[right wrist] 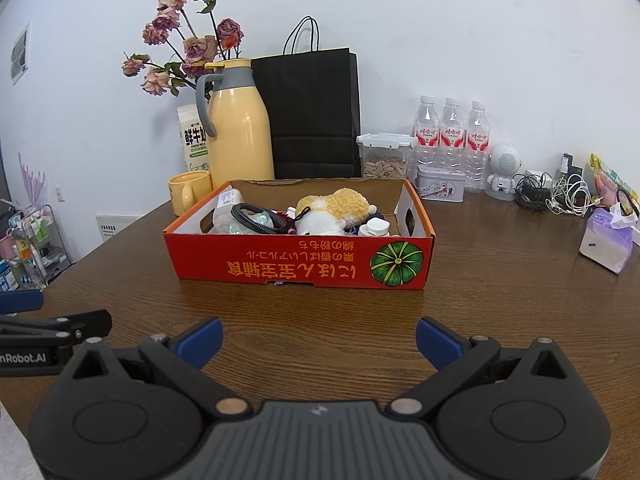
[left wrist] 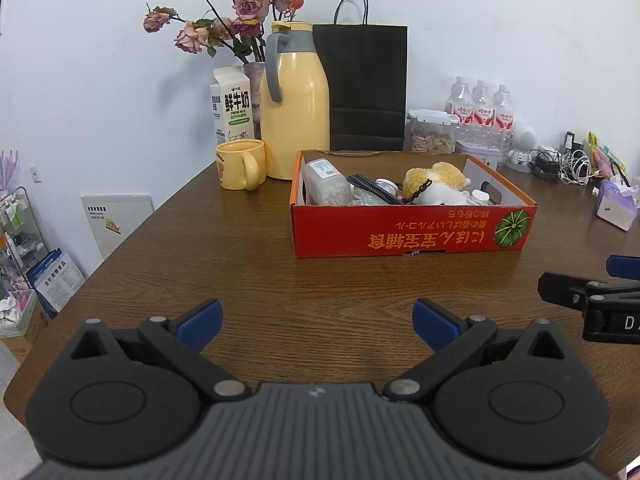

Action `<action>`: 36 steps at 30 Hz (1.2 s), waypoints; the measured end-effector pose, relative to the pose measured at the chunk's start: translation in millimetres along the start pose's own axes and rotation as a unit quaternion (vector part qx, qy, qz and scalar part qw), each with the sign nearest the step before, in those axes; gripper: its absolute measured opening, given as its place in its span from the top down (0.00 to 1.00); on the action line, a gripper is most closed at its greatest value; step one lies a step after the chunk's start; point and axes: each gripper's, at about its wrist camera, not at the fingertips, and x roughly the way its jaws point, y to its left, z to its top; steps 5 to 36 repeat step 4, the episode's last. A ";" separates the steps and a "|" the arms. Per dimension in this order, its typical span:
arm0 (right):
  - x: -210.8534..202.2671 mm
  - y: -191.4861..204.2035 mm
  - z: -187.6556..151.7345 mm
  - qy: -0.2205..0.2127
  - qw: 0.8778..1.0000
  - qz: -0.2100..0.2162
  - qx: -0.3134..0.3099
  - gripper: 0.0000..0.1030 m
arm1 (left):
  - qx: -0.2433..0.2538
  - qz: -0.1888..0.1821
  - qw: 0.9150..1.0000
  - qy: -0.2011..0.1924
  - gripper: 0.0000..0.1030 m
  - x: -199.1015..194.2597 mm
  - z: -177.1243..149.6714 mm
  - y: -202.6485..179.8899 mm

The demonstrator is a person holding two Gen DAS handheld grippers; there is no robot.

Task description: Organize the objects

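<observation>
A red cardboard box (left wrist: 412,234) (right wrist: 300,266) with a pumpkin picture stands mid-table. Inside lie a yellow-and-white plush toy (left wrist: 438,182) (right wrist: 334,208), a clear bottle of beads (left wrist: 326,182) (right wrist: 224,210), a black cable (right wrist: 250,216), black hair clips (left wrist: 372,188) and small white-capped bottles (left wrist: 478,198) (right wrist: 374,227). My left gripper (left wrist: 318,322) hovers open over bare table in front of the box, nothing between its blue fingers. My right gripper (right wrist: 319,340) is likewise open and holds nothing, to the right of the left one; its fingers (left wrist: 560,286) show at the edge of the left wrist view.
Behind the box stand a yellow thermos (left wrist: 294,108) (right wrist: 238,124), yellow mug (left wrist: 240,164), milk carton (left wrist: 232,106), dried roses (left wrist: 228,12), black paper bag (left wrist: 366,88), snack container (left wrist: 432,132), three water bottles (right wrist: 452,132) and a tin (right wrist: 440,186). Cables (right wrist: 560,196) and a tissue pack (right wrist: 608,240) lie right. The table edge falls away on the left (left wrist: 100,264).
</observation>
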 end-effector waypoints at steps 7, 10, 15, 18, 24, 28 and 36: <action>-0.2 0.0 -0.1 0.000 1.000 0.000 0.000 0.00 | -0.001 0.001 1.000 -0.002 0.00 -2.7 -1.1 1.0; -0.2 0.0 -0.1 0.000 1.000 0.000 0.000 0.00 | -0.001 0.001 1.000 -0.002 0.00 -2.7 -1.1 1.0; -0.2 0.0 -0.1 0.000 1.000 0.000 0.000 0.00 | -0.001 0.001 1.000 -0.002 0.00 -2.7 -1.1 1.0; -0.2 0.0 -0.1 0.000 1.000 0.000 0.000 0.00 | -0.001 0.001 1.000 -0.002 0.00 -2.7 -1.1 1.0; -0.2 0.0 -0.1 0.000 1.000 0.000 0.000 0.00 | -0.001 0.001 1.000 -0.002 0.00 -2.7 -1.1 1.0; -0.2 0.0 -0.1 0.000 1.000 0.000 0.000 0.00 | -0.001 0.001 1.000 -0.002 0.00 -2.7 -1.1 1.0; -0.2 0.0 -0.1 0.000 1.000 0.000 0.000 0.00 | -0.001 0.001 1.000 -0.002 0.00 -2.7 -1.1 1.0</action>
